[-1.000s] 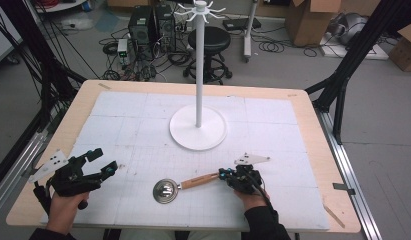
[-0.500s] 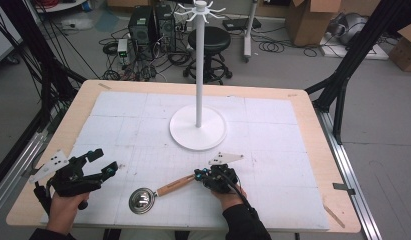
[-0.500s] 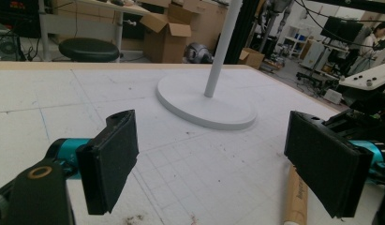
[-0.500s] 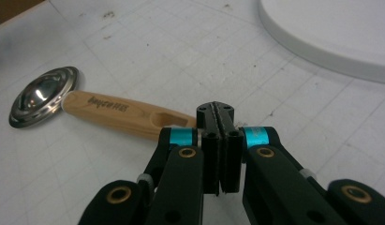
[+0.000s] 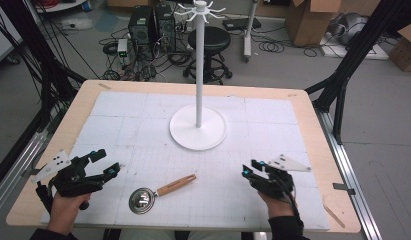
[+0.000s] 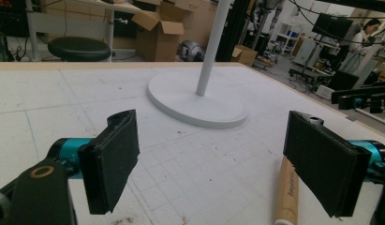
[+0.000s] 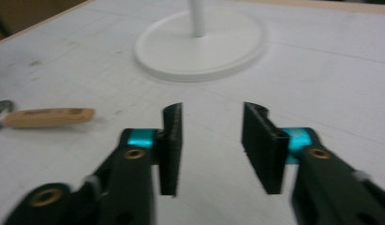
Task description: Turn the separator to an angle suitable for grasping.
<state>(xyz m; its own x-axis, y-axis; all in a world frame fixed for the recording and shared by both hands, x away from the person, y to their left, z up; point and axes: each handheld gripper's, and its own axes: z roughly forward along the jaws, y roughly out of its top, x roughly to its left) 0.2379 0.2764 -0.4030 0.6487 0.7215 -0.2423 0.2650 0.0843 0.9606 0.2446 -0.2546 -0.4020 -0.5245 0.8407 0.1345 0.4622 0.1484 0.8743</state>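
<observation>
Now the round steel strainer with a pale wooden handle lies flat on the white gridded mat of the wooden bench, in the lower middle of the high view, its bowl toward the lower left and its handle pointing up and right. Nothing touches it.

Left of it, in the lower left of the high view, the left tongs hover over the mat with the jaws spread wide and nothing between them. In the left gripper view the left tongs frame bare mat, and the wooden handle shows at the lower right, just beside the right-hand jaw.

At the lower right of the high view, the right tongs sit well apart from the strainer, jaws parted and empty. The right gripper view shows the right tongs moderately open, with the handle at the left edge.

Behind both, a tall white pole stand on a round white base rises from the middle of the mat.
</observation>
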